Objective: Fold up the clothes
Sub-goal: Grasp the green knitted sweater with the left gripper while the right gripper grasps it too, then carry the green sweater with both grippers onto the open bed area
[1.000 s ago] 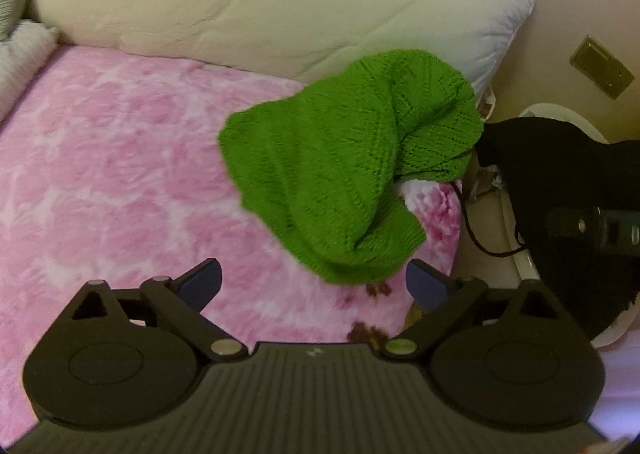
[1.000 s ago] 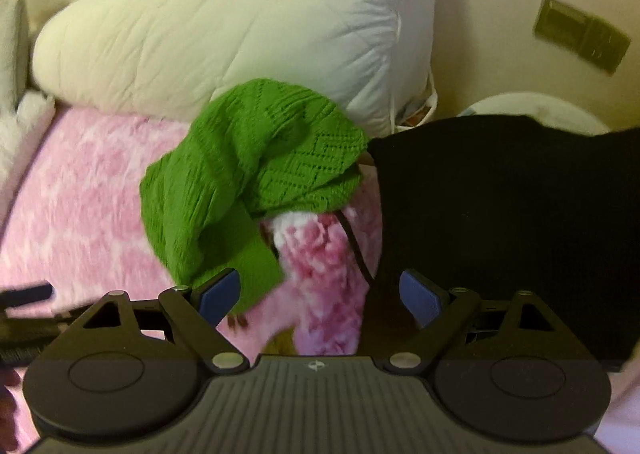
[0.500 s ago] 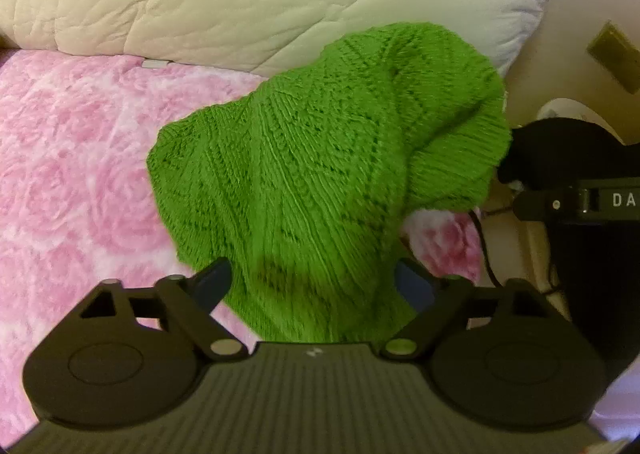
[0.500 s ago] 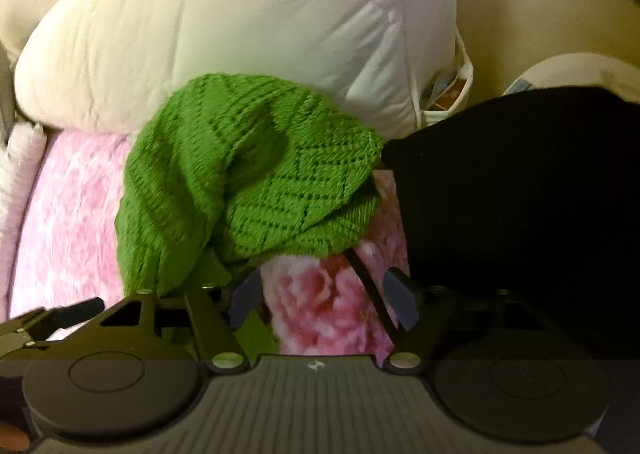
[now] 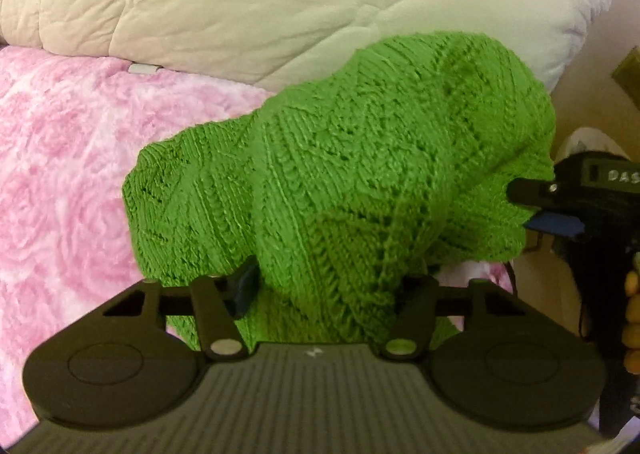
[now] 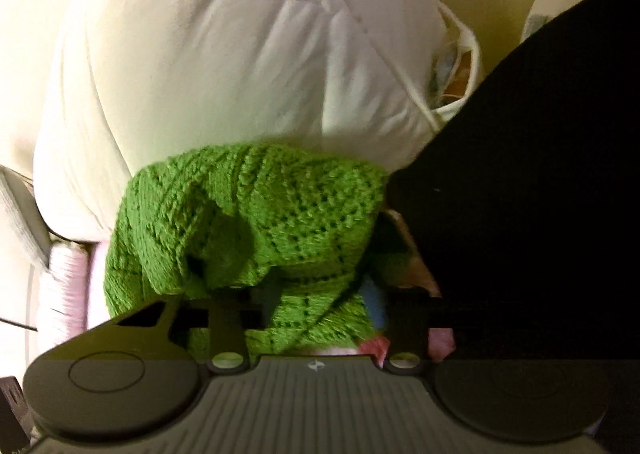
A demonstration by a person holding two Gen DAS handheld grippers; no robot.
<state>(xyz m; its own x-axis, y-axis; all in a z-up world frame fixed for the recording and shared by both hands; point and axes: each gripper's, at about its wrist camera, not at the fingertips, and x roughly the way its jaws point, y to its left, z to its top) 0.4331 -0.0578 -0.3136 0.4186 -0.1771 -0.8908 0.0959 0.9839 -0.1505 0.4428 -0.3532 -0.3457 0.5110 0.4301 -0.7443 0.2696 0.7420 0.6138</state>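
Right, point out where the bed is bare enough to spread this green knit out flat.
Bare room is the pink blanket, left of the green knit and below the white duvet. The right side is crowded: the black cloth butts against the knit, and the right hand-held gripper is there too.

Green knit (image 5: 360, 190) bulges between left gripper (image 5: 328, 290) jaws, hiding right fingertip; right-wrist view blurred.

Sweater (image 5: 340, 190) on blanket (image 5: 60, 158), before pillow (image 5: 248, 2).
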